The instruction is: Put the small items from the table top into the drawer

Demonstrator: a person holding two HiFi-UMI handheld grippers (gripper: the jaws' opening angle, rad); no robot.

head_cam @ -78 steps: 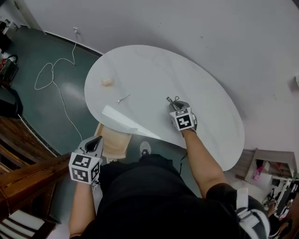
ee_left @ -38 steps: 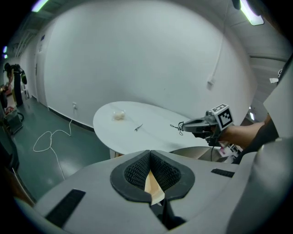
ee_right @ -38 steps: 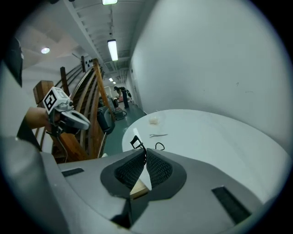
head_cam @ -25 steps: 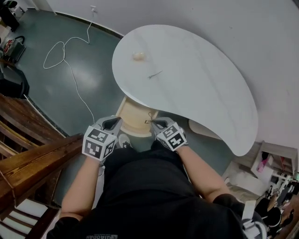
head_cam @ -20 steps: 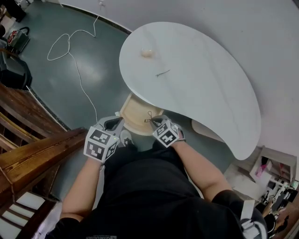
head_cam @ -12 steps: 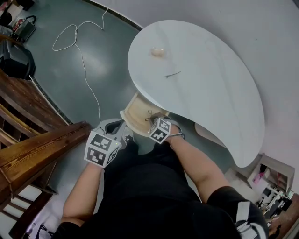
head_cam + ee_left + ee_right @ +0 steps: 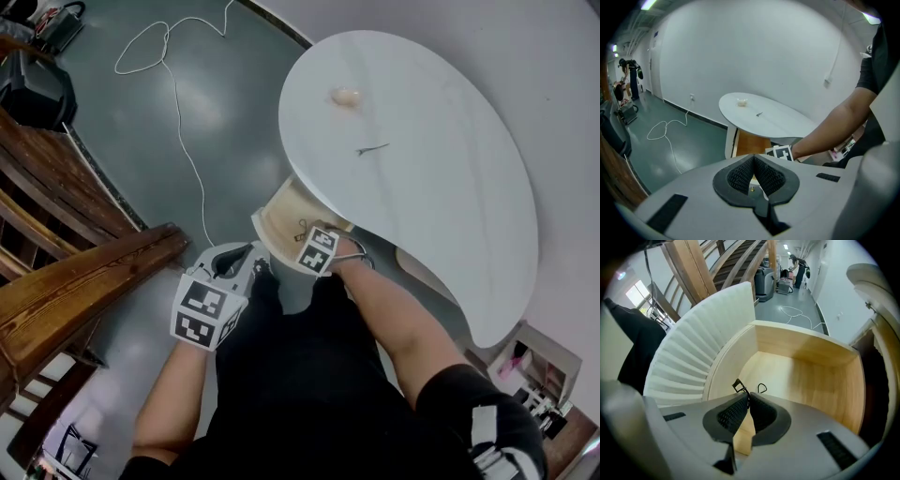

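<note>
Where the right gripper points steeply down into the open drawer, its jaws are pressed together on a small black clip. The clip sticks out just past the fingertips, and one thin wire loop of it shows against the drawer floor. Whether the clip touches that floor cannot be told. In the head view the same gripper sits over the drawer, which stands pulled out from under the near edge of the table; the bare forearm reaches to it from the body.

The left gripper is held just beside the drawer, tilted obliquely down. In its own view, the left gripper has its jaws closed tip to tip with nothing between them.

Two items lie on the table top, well apart from both grippers: a cream lump and a thin dark sliver.

Materials: the drawer is pale wood inside, with a curved front of white ribbed panel. The table top is smooth, white and rounded. The jaw pads are black and finely ribbed, set in grey shells.
</note>
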